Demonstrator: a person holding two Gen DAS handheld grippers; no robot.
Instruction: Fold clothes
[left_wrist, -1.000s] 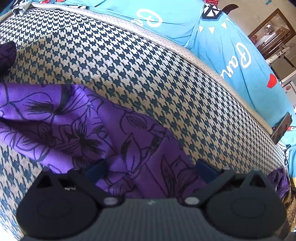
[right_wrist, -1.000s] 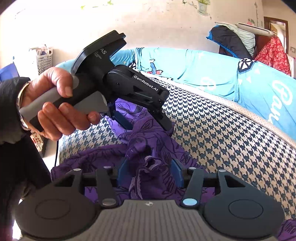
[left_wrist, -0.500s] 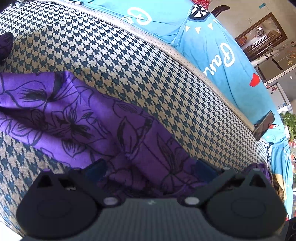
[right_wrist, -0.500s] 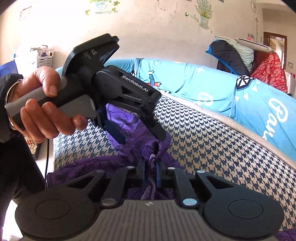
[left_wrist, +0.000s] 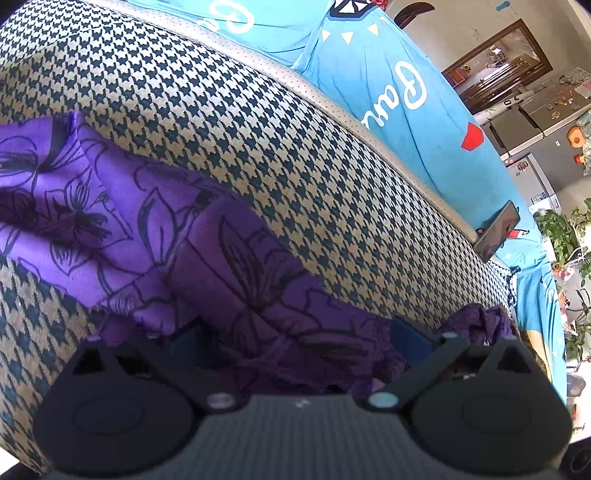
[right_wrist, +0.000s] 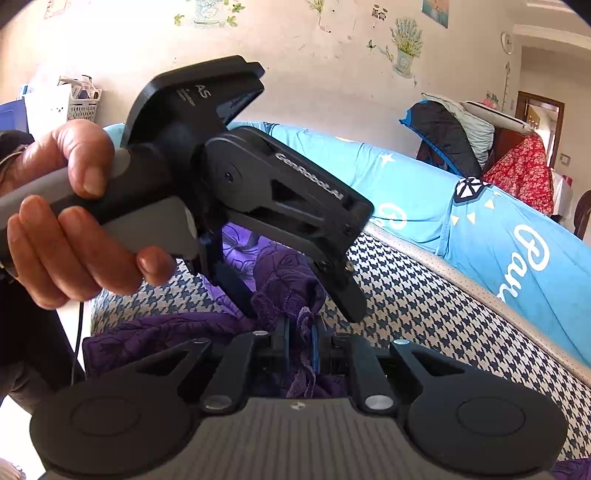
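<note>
Already the right gripper (right_wrist: 300, 341) has its fingers clamped on a bunched edge of the purple garment (left_wrist: 229, 258), which trails leftward across the houndstooth bed (left_wrist: 295, 155); the left gripper (left_wrist: 295, 343) straddles it, fingers apart.

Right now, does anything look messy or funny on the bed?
Yes. The purple flowery garment is bunched and wrinkled on the checked cover, not flat. The right claw pinches its lacy edge, while the left claw stays wide open around it. A phone leans at the cover's far edge.
</note>
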